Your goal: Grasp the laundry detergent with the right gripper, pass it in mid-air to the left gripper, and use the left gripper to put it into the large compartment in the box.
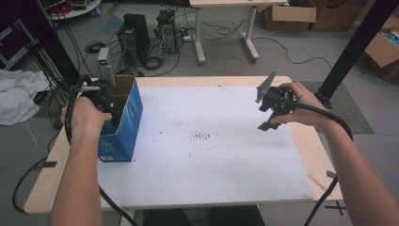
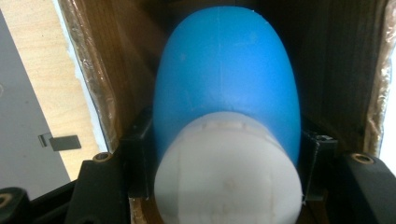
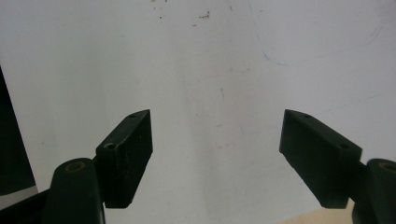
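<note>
Item one: left gripper (image 1: 101, 96), lowered into the open top of a blue cardboard box (image 1: 127, 123) at the left edge of the white table mat (image 1: 211, 160), jaws clamped on either side of a blue bottle with a white cap (image 2: 226, 107), the bottle lying inside the box's brown walls with its cap end toward the camera. Item two: right gripper (image 1: 269, 115), held above the mat's right side, well apart from the box, jaws spread wide with nothing but bare mat between them.
</note>
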Demonstrator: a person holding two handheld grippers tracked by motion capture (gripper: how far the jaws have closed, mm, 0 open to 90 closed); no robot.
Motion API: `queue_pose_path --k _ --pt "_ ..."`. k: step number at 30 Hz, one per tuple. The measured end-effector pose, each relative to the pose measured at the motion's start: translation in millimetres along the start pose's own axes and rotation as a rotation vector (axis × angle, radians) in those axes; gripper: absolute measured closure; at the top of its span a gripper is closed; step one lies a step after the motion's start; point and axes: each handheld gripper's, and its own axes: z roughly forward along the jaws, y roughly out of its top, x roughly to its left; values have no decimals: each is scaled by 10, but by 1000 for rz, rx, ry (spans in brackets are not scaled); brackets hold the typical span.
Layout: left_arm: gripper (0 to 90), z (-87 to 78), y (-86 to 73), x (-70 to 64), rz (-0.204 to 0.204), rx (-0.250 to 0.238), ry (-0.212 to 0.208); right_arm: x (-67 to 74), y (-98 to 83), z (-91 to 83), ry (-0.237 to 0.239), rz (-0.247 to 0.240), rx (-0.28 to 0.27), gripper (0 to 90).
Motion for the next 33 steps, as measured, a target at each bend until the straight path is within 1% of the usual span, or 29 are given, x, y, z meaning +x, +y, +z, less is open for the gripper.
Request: queue_pose_path --k 4,11,14,15,30,33 --pt "384 10 -7 -1 0 -3 0 2 7 5 1 -3 -2 255" --pt "381 10 -13 -5 3 6 3 16 32 -17 -1 -9 1 255" --pt "381 14 -17 -7 -2 4 1 17 30 -19 -2 -8 1 255" --pt "381 13 -18 -6 4 7 3 17 28 -22 -3 -7 3 255" --pt "379 16 -18 -23 5 15 8 18 12 -28 4 -3 3 255" --pt "379 16 -18 -24 10 16 11 17 9 -31 2 -3 2 255"
